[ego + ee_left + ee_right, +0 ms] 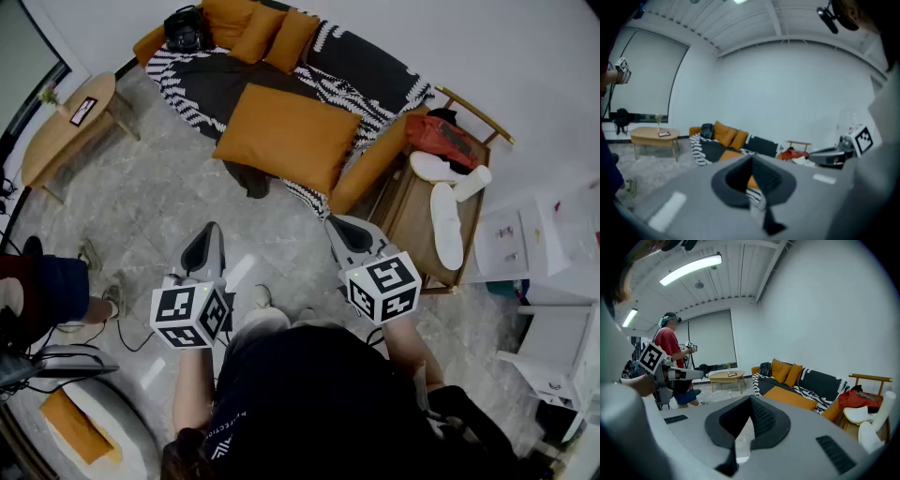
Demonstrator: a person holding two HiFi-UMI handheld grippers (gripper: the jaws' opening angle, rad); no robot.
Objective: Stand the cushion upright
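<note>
The large flat rectangular orange fabric cushion [286, 136] lies face-down on the seat of the orange sofa [380, 155], in the upper middle of the head view, not yet stood up. It rests on a black-and-white patterned throw [352, 70] spread over the seat. Its long axis runs along the seat, from left to slightly lower right in that frame, with one long edge turned toward the person.

Both grippers sit below it in the frame, well apart from it and aimed roughly its way. The left gripper [204, 242] has its jaws pressed together with nothing between them, and the right gripper [349, 232] is likewise closed and empty. The right one looks the nearer, lying just short of the cushion's lower right corner. The left one faces the cushion's left end across more floor. By my reading, the near long edge is the one to lift so that the cushion tips back against the sofa.

Three smaller orange cushions [272, 33] and a black bag [185, 28] sit at the sofa's far end. A wooden side table [412, 220] holding a red cloth stands at right, and an oval wooden coffee table [66, 127] stands at upper left. The floor is grey marbled tile [159, 202].
</note>
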